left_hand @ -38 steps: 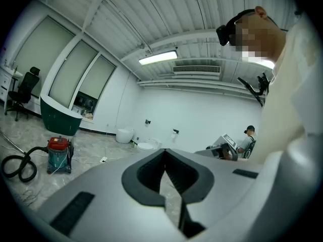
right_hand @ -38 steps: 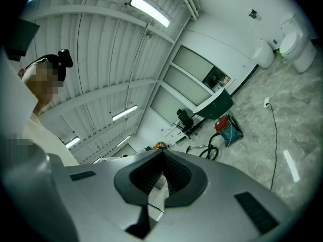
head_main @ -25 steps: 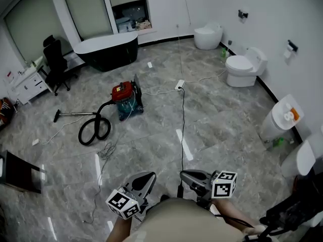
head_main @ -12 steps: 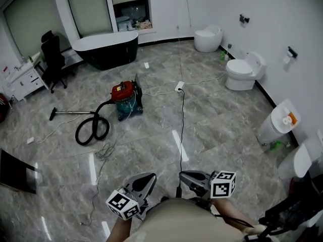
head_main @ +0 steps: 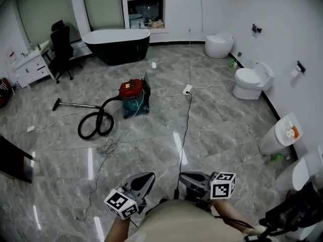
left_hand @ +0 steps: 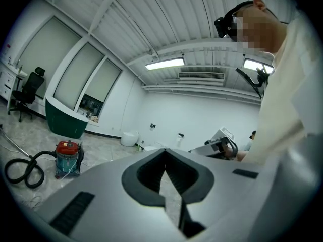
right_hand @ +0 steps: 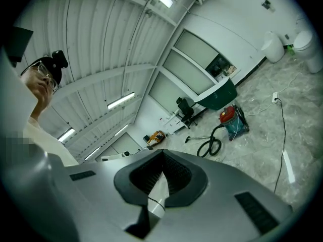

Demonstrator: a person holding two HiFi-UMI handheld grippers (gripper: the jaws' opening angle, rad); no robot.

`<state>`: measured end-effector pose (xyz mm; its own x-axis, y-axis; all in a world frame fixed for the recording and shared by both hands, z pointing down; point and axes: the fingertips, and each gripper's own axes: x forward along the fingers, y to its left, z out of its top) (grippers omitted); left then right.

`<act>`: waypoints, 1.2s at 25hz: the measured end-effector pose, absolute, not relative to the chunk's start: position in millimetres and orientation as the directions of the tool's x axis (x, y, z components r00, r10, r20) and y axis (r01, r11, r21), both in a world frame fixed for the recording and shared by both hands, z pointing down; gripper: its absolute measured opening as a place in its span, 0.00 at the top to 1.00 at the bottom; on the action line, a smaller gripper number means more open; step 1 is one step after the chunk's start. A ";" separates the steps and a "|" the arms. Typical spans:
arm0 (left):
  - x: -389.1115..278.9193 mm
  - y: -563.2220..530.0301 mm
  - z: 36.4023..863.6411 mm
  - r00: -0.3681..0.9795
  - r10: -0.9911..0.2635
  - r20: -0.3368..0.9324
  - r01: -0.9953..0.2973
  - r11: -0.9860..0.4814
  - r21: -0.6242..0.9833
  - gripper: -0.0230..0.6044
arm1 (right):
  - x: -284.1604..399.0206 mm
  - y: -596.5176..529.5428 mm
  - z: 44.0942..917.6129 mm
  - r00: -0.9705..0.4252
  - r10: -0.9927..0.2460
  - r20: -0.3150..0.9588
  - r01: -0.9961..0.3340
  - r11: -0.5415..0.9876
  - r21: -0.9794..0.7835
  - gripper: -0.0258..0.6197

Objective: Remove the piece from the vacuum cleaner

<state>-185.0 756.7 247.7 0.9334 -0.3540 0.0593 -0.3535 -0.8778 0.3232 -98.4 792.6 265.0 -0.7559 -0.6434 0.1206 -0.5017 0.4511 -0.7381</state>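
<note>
**At the near edge of the bathroom floor: both grippers shut, vacuum cleaner well apart**

Near the bottom of the head view, we hold the left gripper and the right gripper side by side, close to the body. Both point toward the far side of the room. In the left gripper view its jaws are pressed together with nothing between them. The right gripper view shows the same: jaws together, nothing pinched.

We note the vacuum cleaner far from both grippers, upright on the grey marbled floor, left of centre. It has a red top and a teal body. Its black hose curls in a loop on the floor to the left of it. From there the wand lies flat, pointing left.

A black cable runs from near us to a white power strip just right of the vacuum cleaner.

Far side: a dark bathtub, with an office chair to its left. A toilet stands at the right wall.
</note>
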 end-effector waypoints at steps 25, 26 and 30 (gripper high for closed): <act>-35.0 689.3 234.3 0.898 -0.401 0.181 -0.435 -0.870 0.231 0.96 | 38.3 698.3 267.0 -0.806 -0.591 -0.002 -0.320 0.438 -0.840 0.96; -28.5 687.8 235.1 0.891 -0.413 0.187 -0.448 -0.865 0.227 0.96 | 45.0 695.1 268.1 -0.815 -0.580 -0.006 -0.309 0.443 -0.842 0.96; -7.4 677.6 241.8 0.858 -0.466 0.216 -0.508 -0.832 0.223 0.96 | 64.0 682.5 272.7 -0.857 -0.515 -0.017 -0.262 0.465 -0.845 0.96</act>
<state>-7.4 677.6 241.8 0.8577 -0.4663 0.2164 -0.5084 -0.8318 0.2228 64.0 682.5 272.7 -0.8573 -0.5146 -0.0174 -0.2622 0.4654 -0.8454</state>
